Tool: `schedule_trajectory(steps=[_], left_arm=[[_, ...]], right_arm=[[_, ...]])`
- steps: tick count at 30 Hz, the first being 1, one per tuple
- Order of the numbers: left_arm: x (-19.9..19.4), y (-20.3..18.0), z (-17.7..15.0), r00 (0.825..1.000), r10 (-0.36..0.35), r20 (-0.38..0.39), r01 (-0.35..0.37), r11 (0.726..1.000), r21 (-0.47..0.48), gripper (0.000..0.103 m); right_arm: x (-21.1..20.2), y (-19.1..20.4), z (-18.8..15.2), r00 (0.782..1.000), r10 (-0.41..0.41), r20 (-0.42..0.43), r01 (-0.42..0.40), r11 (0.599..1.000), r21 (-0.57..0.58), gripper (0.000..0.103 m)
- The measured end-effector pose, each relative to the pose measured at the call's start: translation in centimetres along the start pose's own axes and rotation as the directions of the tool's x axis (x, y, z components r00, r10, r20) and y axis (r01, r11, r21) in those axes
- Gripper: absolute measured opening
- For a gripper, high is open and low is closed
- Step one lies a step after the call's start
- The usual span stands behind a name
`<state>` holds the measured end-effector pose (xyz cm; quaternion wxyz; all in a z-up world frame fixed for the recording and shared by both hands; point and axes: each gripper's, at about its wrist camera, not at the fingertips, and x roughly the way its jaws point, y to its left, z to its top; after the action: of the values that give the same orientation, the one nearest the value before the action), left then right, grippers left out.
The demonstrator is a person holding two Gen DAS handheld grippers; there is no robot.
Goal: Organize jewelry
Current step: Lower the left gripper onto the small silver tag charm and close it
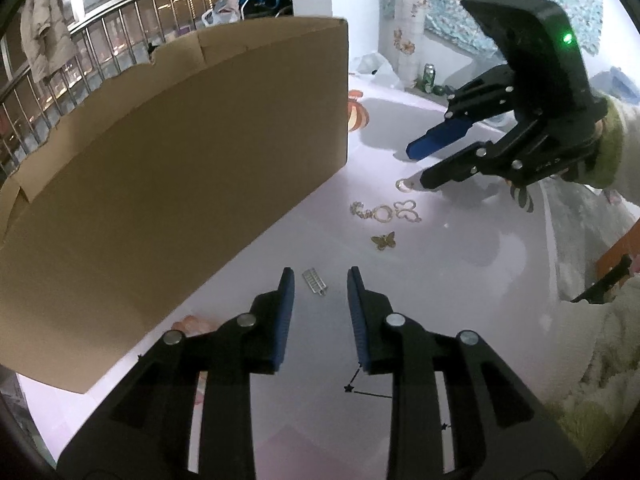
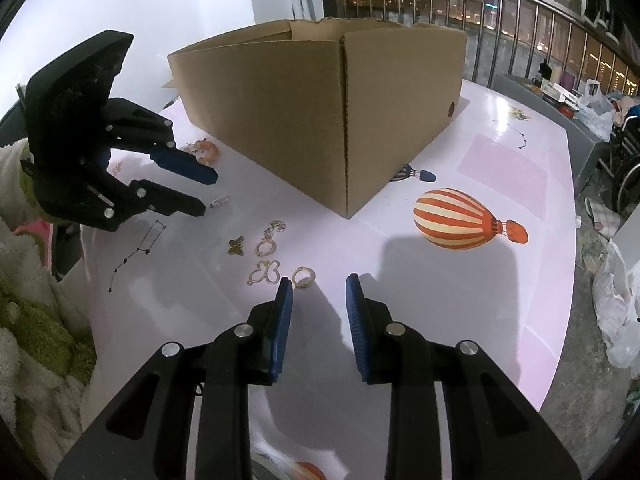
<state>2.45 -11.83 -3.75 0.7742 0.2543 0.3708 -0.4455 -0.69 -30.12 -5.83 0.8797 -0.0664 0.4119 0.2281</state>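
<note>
Several small jewelry pieces lie on the pale pink table: a silver clip, a gold butterfly, a butterfly outline, a gold hoop, a chain piece and a ring. My left gripper is open, its tips on either side of the silver clip. My right gripper is open, its left fingertip beside the ring. An open cardboard box stands behind.
The table has hot-air balloon prints and star drawings. Railings, hanging clothes and plastic bags lie beyond the table edge. A green can stands at the far wall.
</note>
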Motion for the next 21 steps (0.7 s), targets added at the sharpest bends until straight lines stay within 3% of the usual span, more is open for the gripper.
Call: schedule_trajectory(steps=[11, 21], left_arm=[[0.7, 1.3, -0.1, 0.999, -0.038, -0.02, 0.037, 0.999, -0.03, 0.001], [0.7, 1.2, -0.2, 0.999, -0.031, -0.014, 0.031, 0.999, -0.012, 0.0]], right_arm=[[0.2, 0.0, -0.1, 1.0, 0.005, 0.006, -0.005, 1.0, 0.004, 0.027], [0.2, 0.0, -0.1, 1.0, 0.002, 0.007, -0.002, 1.0, 0.004, 0.027]])
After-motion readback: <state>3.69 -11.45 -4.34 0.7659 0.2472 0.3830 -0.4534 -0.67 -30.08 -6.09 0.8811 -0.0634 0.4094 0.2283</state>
